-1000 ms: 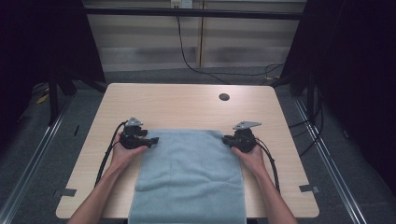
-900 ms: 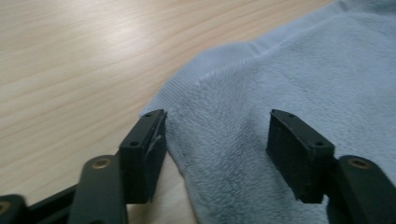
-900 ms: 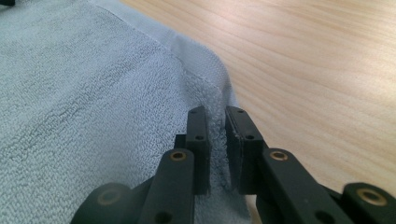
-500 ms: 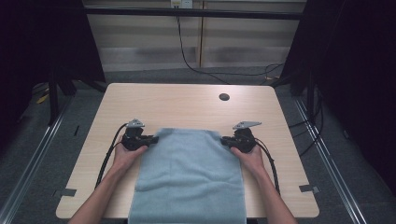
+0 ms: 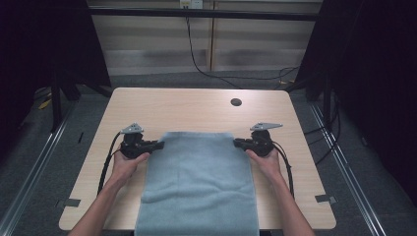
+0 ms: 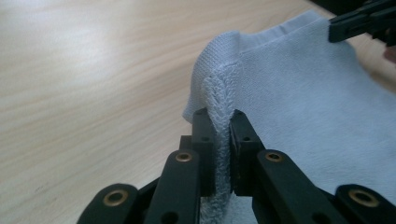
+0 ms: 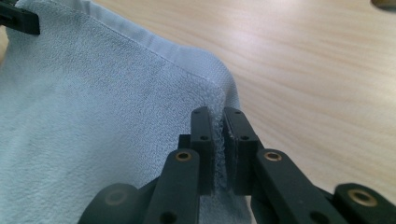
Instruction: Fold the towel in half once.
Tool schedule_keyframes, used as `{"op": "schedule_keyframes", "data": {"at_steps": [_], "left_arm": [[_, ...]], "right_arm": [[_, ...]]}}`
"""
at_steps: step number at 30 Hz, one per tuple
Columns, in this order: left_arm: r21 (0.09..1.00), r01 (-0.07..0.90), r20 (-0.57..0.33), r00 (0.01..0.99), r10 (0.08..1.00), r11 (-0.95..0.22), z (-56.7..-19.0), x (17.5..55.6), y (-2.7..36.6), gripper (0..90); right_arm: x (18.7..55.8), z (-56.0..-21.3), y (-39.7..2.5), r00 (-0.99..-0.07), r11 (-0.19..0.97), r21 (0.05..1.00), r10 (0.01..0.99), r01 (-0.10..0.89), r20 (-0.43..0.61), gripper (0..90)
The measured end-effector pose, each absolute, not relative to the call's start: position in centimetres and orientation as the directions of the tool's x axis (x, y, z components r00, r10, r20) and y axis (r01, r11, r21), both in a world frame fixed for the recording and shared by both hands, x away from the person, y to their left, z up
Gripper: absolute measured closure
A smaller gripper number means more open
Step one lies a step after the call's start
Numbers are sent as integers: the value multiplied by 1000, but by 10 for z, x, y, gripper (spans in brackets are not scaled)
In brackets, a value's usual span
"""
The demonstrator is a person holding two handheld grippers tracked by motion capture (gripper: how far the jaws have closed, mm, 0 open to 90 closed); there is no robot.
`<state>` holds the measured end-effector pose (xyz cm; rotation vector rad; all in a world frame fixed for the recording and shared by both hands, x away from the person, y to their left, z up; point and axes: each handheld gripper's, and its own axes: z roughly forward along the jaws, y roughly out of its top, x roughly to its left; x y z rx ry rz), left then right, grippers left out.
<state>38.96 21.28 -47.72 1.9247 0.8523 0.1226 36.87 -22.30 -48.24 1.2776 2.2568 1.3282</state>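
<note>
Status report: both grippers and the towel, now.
Left gripper shut on the towel's far left corner. Right gripper shut on its far right corner. Towel spread flat, near end over the table edge. Nothing in the way.

**Open counter above, towel across the middle**

The upper half of the counter (image 5: pixel 196 108) lies bare in the high view, so a gripper could pass freely there; its one mark is a small dark hole (image 5: pixel 236 102) at upper right, flush with the surface. The towel (image 5: pixel 199 182) covers the centre and runs down off the bottom edge of the frame. Bare strips of wood run along the left and right sides, each partly taken up by a forearm and a trailing cable (image 5: pixel 105 162). Beyond the counter's far edge stands a dark rail (image 5: pixel 206 13).
</note>
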Motion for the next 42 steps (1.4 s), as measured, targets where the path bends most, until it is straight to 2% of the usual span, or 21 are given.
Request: {"op": "schedule_keyframes", "data": {"at_steps": [7,10,15,19,25,26,30,33,35,42], "left_arm": [[857,454,-237,767,596,-243,-444,393,211,835],[873,431,-222,768,600,-229,-430,394,210,836],[893,401,-198,759,620,-207,-406,403,209,836],[906,376,-179,757,628,-195,-387,411,210,838],[918,347,-141,739,659,-192,-359,426,206,839],[921,347,-147,731,666,-179,-353,429,204,840],[939,306,-132,739,660,-154,-329,430,200,840],[933,300,-105,755,648,-197,-334,422,198,839],[926,304,-102,772,627,-223,-345,412,198,839],[913,325,-126,800,587,-247,-374,368,213,839]], "right_arm": [[374,-446,-235,-608,139,831,747,538,268,837],[376,-426,-235,-632,138,855,733,499,250,838],[389,-392,-236,-627,154,869,752,469,205,839],[399,-372,-243,-612,129,878,763,460,209,841],[409,-346,-238,-612,158,888,775,431,159,842],[414,-334,-236,-607,175,892,784,417,130,843],[417,-311,-236,-604,140,913,786,384,133,843],[411,-311,-236,-626,132,916,765,378,148,844],[393,-324,-232,-653,172,906,745,386,136,844],[342,-365,-239,-677,158,897,712,413,186,844]]}}
